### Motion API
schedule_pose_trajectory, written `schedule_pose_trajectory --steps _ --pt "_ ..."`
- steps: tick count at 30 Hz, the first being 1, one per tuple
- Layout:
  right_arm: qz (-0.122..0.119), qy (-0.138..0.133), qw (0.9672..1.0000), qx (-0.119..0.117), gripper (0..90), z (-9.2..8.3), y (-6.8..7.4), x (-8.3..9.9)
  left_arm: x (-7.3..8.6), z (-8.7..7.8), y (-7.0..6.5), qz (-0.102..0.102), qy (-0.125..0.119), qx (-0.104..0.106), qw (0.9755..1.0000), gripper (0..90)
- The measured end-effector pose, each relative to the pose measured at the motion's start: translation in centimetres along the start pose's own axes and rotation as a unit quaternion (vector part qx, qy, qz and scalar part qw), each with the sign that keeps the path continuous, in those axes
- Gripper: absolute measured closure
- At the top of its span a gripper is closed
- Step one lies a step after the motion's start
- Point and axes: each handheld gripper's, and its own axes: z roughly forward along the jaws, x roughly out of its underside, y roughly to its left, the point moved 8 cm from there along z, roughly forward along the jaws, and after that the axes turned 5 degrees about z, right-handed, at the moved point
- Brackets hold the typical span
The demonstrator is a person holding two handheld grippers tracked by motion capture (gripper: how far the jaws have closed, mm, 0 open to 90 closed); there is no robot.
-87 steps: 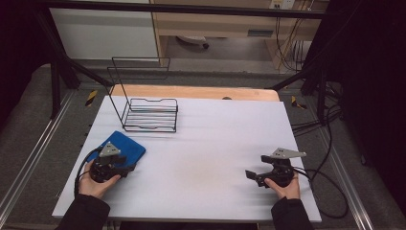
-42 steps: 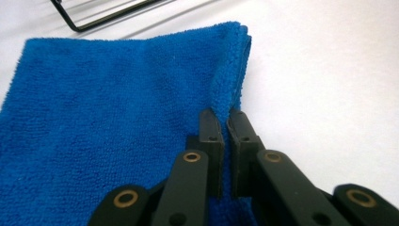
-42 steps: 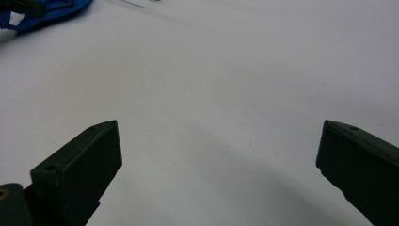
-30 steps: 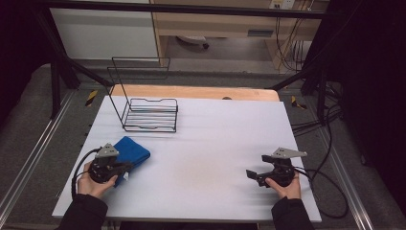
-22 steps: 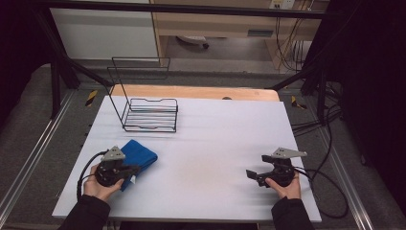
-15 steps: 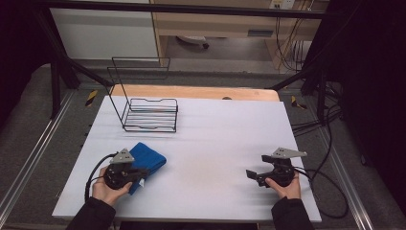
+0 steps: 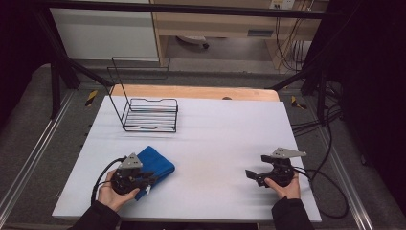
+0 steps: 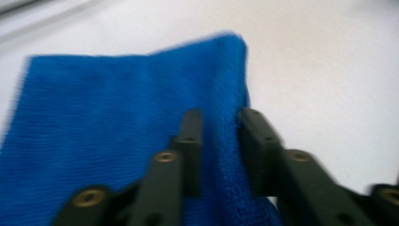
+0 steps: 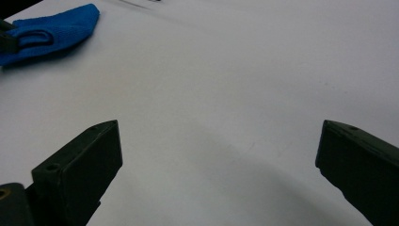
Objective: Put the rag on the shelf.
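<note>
A folded blue cloth (image 7: 157, 165) lies on the white table (image 7: 225, 134) at the front left. My left gripper (image 7: 146, 180) sits at its near edge, held by a hand. In the left gripper view, the jaws of my left gripper (image 8: 220, 127) have just been opening. A raised fold of the blue cloth (image 8: 103, 108) stands in the narrow gap between them, and the pads look loose on it. My right gripper (image 7: 250, 174) rests at the front right and points left. In its own view my right gripper (image 9: 219, 136) stands wide open over bare table, with the blue cloth (image 9: 51, 30) far off.
A black wire rack (image 7: 148, 115) stands at the back left of the table, with a tall wire back. A wooden board (image 7: 191, 92) runs along the far edge. Cables (image 7: 325, 187) trail off the right side.
My left gripper has slid to the right across the table with the blue cloth in it, and its jaws have parted. The right gripper has stayed put.
</note>
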Motion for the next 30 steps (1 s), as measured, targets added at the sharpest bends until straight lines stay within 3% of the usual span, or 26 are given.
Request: schedule_pose_trajectory --steps 2,5,7,8,11,15,17,18,19,21,22,28,29,30 --pt "0.000 -0.001 1.0000 -0.001 2.0 0.1 0.1 -0.1 -0.3 -0.6 0.3 -0.002 -0.012 -0.005 0.9999 62.6" --pt "-0.006 0.004 1.0000 -0.006 2.9 0.6 0.8 -0.3 -0.3 -1.6 1.1 -0.014 -0.023 -0.019 0.9995 46.9" --pt "-0.006 0.005 0.9999 -0.006 3.1 0.8 1.1 -0.4 -0.2 -2.1 2.0 -0.026 -0.026 -0.032 0.9988 43.9" --pt "-0.015 0.007 0.9999 -0.005 4.2 1.2 1.6 -0.7 -0.1 -2.3 2.6 -0.033 -0.026 -0.040 0.9983 36.3" --pt "-0.019 0.005 0.9998 -0.008 6.0 1.9 2.6 -1.4 0.6 -3.2 4.6 -0.058 -0.027 -0.064 0.9959 30.1" --pt "-0.033 0.007 0.9994 -0.010 10.4 3.1 3.9 -2.2 1.2 -3.7 6.0 -0.075 -0.027 -0.079 0.9937 21.5" --pt "-0.044 0.011 0.9988 -0.017 13.8 4.5 5.6 -3.0 1.6 -3.9 6.7 -0.084 -0.029 -0.082 0.9926 15.3" --pt "-0.044 0.011 0.9988 -0.017 13.8 4.5 5.6 -3.0 1.7 -3.9 7.1 -0.087 -0.028 -0.083 0.9923 15.3" --pt "-0.052 0.012 0.9983 -0.024 15.5 5.7 6.8 -3.7 1.9 -3.9 7.3 -0.090 -0.028 -0.086 0.9919 11.7" --pt "-0.054 0.013 0.9981 -0.028 16.7 6.2 7.5 -4.1 2.2 -4.0 7.8 -0.090 -0.025 -0.094 0.9911 10.8" --pt "-0.063 0.014 0.9974 -0.034 18.7 7.5 8.8 -5.0 2.2 -4.1 7.9 -0.092 -0.026 -0.095 0.9909 9.4" --pt "-0.088 0.034 0.9934 -0.065 33.7 12.0 13.1 -7.0 2.4 -4.4 8.5 -0.092 -0.035 -0.102 0.9899 7.2" --pt "-0.088 0.034 0.9934 -0.065 33.7 12.0 13.1 -7.0 2.5 -4.4 8.6 -0.093 -0.036 -0.102 0.9897 7.2" --pt "-0.098 0.050 0.9914 -0.071 38.5 13.7 14.1 -7.1 2.5 -4.5 8.7 -0.093 -0.035 -0.104 0.9896 7.2"
